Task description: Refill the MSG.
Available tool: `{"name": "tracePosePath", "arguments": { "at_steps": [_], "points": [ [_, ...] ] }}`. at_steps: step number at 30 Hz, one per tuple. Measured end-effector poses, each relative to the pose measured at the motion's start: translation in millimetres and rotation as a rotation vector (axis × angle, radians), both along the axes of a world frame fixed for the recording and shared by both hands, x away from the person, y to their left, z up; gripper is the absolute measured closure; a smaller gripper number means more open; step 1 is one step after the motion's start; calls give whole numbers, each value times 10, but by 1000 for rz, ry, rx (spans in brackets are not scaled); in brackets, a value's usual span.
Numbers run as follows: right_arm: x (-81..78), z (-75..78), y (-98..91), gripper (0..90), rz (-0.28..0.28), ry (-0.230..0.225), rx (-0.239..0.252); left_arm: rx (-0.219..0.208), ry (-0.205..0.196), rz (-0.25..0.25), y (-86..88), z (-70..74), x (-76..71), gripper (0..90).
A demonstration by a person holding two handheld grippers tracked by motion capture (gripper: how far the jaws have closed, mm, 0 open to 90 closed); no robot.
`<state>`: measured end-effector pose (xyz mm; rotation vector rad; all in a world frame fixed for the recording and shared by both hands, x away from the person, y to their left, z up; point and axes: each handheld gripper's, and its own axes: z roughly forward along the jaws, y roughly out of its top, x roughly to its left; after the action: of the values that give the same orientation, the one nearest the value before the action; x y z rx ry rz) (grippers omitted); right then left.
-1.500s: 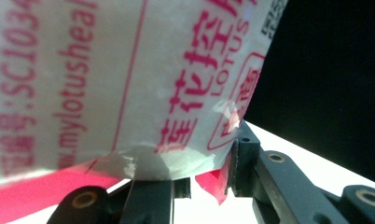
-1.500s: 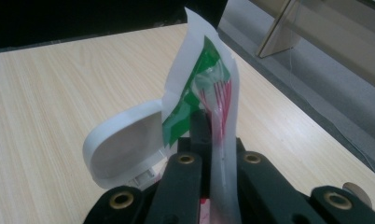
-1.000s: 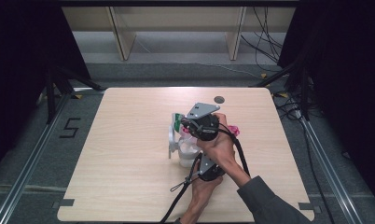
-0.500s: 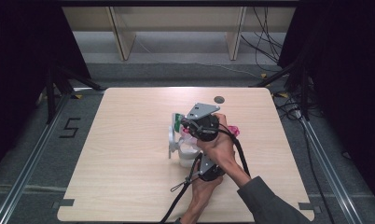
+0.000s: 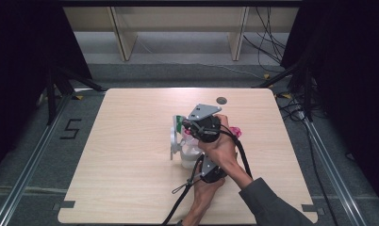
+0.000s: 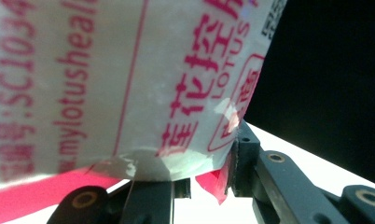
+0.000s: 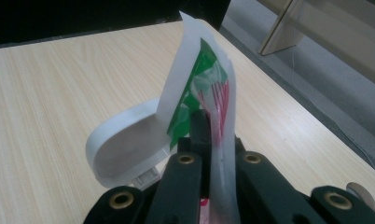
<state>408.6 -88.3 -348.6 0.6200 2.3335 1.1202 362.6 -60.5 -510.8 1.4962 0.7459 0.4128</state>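
While the left tool (image 5: 202, 162) clamps the white container (image 6: 129, 84) near the counter's (image 5: 131, 188) middle, the right tool (image 7: 209, 140) pinches its film seal (image 7: 199, 88) shut-tight; peeling seems underway, so next needs a steady pull away

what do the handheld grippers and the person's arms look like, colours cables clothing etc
Both are black two-jaw tools. The right gripper carries a grey three-cornered plate on top and trails a black cable. The left gripper also trails a black cable. Brass-coloured rivets dot the jaw linkages. The right arm wears a dark grey sleeve; the left forearm is bare.
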Motion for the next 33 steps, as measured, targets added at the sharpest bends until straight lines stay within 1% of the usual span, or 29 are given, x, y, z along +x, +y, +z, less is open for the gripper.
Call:
{"name": "tracePosePath", "arguments": {
  "at_steps": [2,3,4,5,6,7,8,9,10,11,12,13,14,15,16,17,20,21,23,28,29,30,31,32,33],
  "points": [
    [-5,8,1,900,2,7,-1,-13,-2,-1,-6,0,0,741],
    [-5,3,6,900,-1,2,3,-7,0,1,-3,1,1,741],
    [-1,8,3,900,4,7,-4,-9,-2,-3,-2,1,0,741],
    [-10,12,7,900,-4,13,-3,14,-7,-32,8,5,11,741],
    [-10,12,7,900,-4,13,-3,14,-7,-32,8,5,11,741],
    [-14,15,11,900,0,18,-4,-19,-4,-25,-12,4,8,742],
    [-14,15,11,900,0,18,-4,-19,-4,-25,-12,4,8,741],
    [-4,16,6,900,4,8,-8,6,-6,-30,3,5,9,741],
    [-3,10,9,900,-3,2,-2,17,-8,-32,10,6,9,742],
    [-7,13,7,900,-5,5,4,-11,-7,-24,-5,8,6,741],
    [-7,13,7,900,-5,5,4,-11,-7,-24,-5,8,6,742],
    [-2,15,5,900,7,-2,1,2,-9,-26,1,7,8,742],
    [-9,17,0,900,-2,5,11,14,-11,-27,6,6,8,741],
    [-9,17,0,900,-2,5,11,-25,-7,3,-19,1,0,741],
    [2,24,-9,900,5,-10,0,-18,-4,4,-11,5,-4,741],
    [-4,27,-12,900,4,11,7,-17,-4,5,-10,7,-6,741],
    [-7,30,-12,900,5,3,9,-18,-6,5,-15,9,-6,741],
    [-7,30,-12,900,5,3,9,47,-14,-16,26,11,-2,741],
    [-2,35,-18,900,6,-3,10,56,-17,-15,33,16,1,741],
    [-1,25,-9,900,-6,2,8,48,-11,-13,20,16,-1,741],
    [2,21,0,900,-1,6,4,33,-10,-28,1,17,14,742],
    [2,21,0,900,-1,6,4,33,-10,-28,1,17,14,741],
    [-3,25,3,900,-1,12,1,-4,-7,-22,-20,16,12,741],
    [-4,21,7,900,-5,4,3,6,-9,-23,-14,18,14,741],
    [-2,21,7,900,-5,8,0,17,-7,5,-6,19,7,741]
  ]
}}
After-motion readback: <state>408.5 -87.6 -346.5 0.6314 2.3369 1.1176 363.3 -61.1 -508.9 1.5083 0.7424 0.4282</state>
